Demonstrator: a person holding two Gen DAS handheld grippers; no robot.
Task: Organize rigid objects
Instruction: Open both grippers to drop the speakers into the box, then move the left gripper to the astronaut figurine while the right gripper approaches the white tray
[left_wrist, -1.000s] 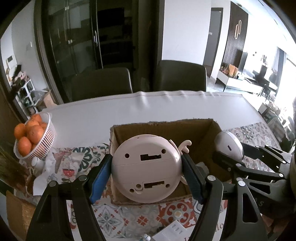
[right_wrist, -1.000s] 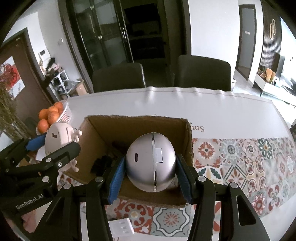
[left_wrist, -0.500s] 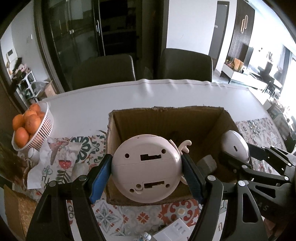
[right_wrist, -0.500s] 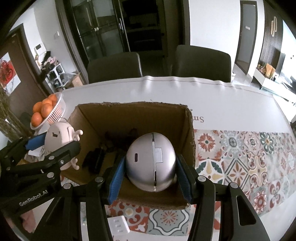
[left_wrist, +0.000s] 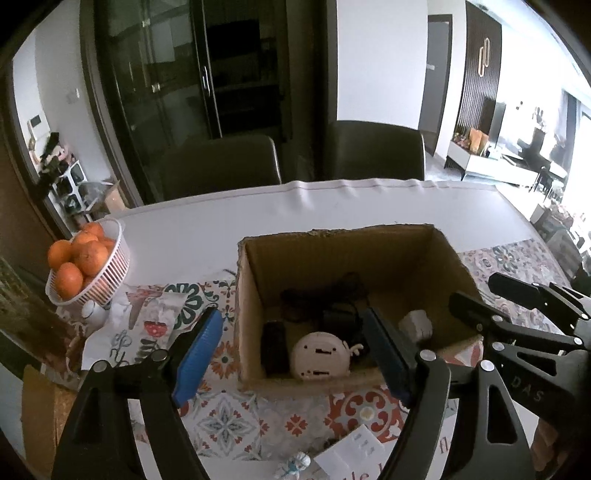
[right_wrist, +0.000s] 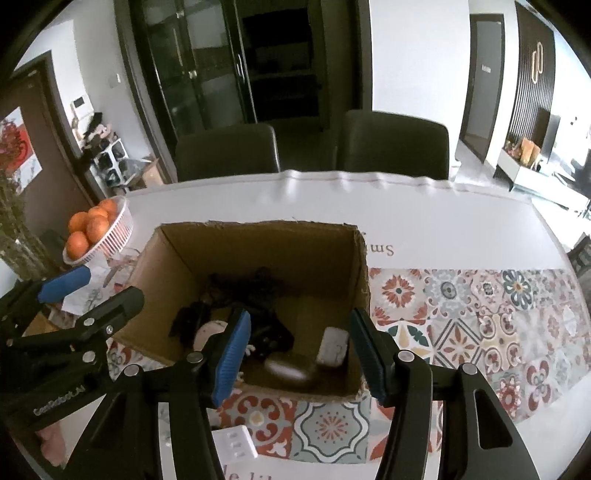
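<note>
An open cardboard box stands on the table below both grippers. A cream round toy lies on the box floor beside black cables. A silver dome-shaped device, blurred, rests at the near side of the box next to a white block. My left gripper hangs over the box, its jaws opening with nothing between the pads. My right gripper is also over the box, its jaws opening and empty.
A white basket of oranges stands at the left on a patterned mat. A white button panel, a white card and a small blue-and-white figurine lie near the front edge. Two dark chairs stand behind the table.
Both grippers have let go: the cream toy left the left jaws and the silver dome left the right jaws, and both now lie in the box. Both views shifted further over the box.
</note>
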